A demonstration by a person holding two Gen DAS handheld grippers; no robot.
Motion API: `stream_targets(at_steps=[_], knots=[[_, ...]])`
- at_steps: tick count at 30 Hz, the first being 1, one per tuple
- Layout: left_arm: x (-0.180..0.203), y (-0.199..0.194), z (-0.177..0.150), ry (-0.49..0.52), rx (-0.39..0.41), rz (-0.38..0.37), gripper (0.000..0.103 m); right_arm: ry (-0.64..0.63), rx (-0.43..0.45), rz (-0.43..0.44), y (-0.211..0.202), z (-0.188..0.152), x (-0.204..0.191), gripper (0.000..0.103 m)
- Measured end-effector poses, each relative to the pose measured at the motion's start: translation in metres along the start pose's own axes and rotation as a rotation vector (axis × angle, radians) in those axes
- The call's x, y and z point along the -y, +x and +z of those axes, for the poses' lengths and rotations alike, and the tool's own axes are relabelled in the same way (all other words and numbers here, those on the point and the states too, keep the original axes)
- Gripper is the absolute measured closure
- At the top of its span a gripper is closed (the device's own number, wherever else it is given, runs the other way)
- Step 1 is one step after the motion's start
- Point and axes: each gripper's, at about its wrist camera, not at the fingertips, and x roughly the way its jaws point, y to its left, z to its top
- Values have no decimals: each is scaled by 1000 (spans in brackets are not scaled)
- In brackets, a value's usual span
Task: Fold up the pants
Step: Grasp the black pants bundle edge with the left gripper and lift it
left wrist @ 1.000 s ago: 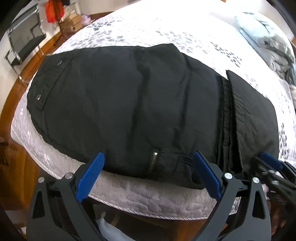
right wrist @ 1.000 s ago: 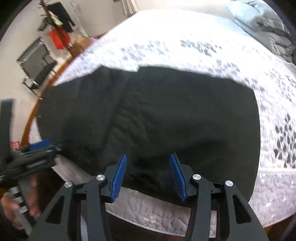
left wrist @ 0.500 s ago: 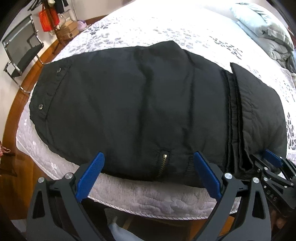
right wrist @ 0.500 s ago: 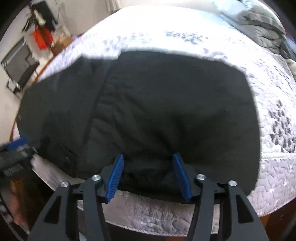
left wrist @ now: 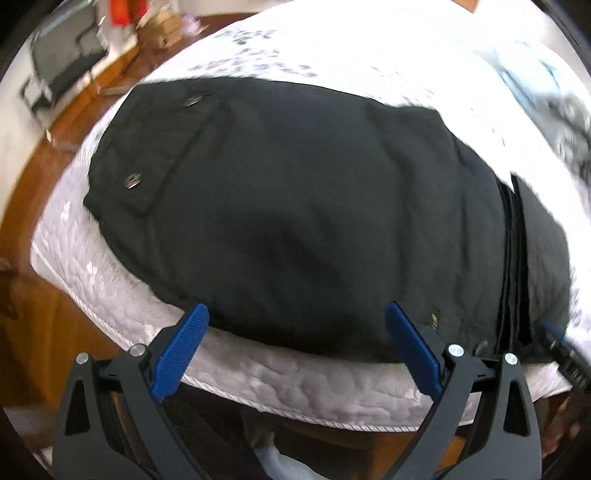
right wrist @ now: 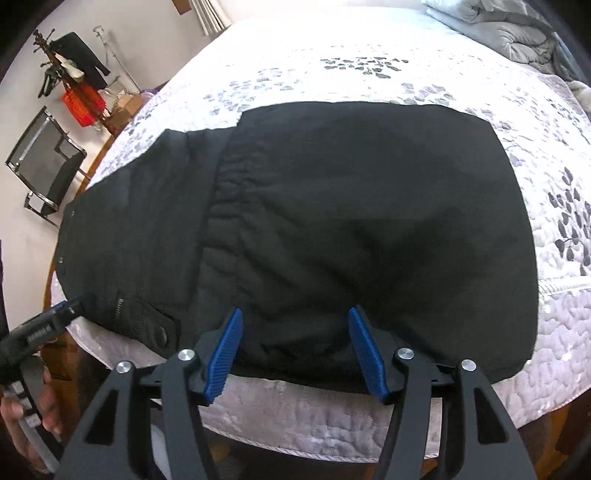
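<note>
Black pants [left wrist: 314, 206] lie folded on the white quilted bed, near its front edge; a folded-over layer lies on their right part [right wrist: 369, 221]. Snap buttons show at the far left end [left wrist: 131, 181]. My left gripper [left wrist: 295, 339] is open wide and empty, at the pants' near edge over the bed's rim. My right gripper [right wrist: 295, 343] is open and empty, its fingertips at the near edge of the folded layer. The left gripper's tip also shows in the right wrist view [right wrist: 64, 308], and the right gripper's tip shows in the left wrist view [left wrist: 554, 328].
The bed [right wrist: 369, 55] has a leaf-patterned quilt and a grey duvet [right wrist: 498, 29] at the far right. A black chair [right wrist: 48, 173], a clothes rack [right wrist: 70, 62] and boxes stand on the wooden floor to the left.
The left gripper has swung left along the pants' near edge, so the snap-button end looks closer. The right gripper has opened a little wider and stays at the folded layer's edge.
</note>
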Motion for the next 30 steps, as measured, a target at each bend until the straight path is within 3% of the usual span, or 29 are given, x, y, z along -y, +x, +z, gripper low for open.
stream_targets(at_steps=[6,12,19,22,26,30], knots=[[-64,2,25,-183,-18,-89,7,-52,12,-21,0,6,-14,40],[-109,22,38,-364,-74,-285,7,-41,-13,-26,9,6,-15,39],[-136,26,29,-466,-44,-494,8,-61,-21,-55,15,7,-18,35],[-142,25,28,-475,-25,-590,8,-62,-27,-63,18,7,-18,34],[-152,22,21,-471,-6,-657,8,-71,-29,-77,22,8,-20,33],[-146,33,24,-368,-36,-612,8,-72,-34,-85,26,9,-21,31]])
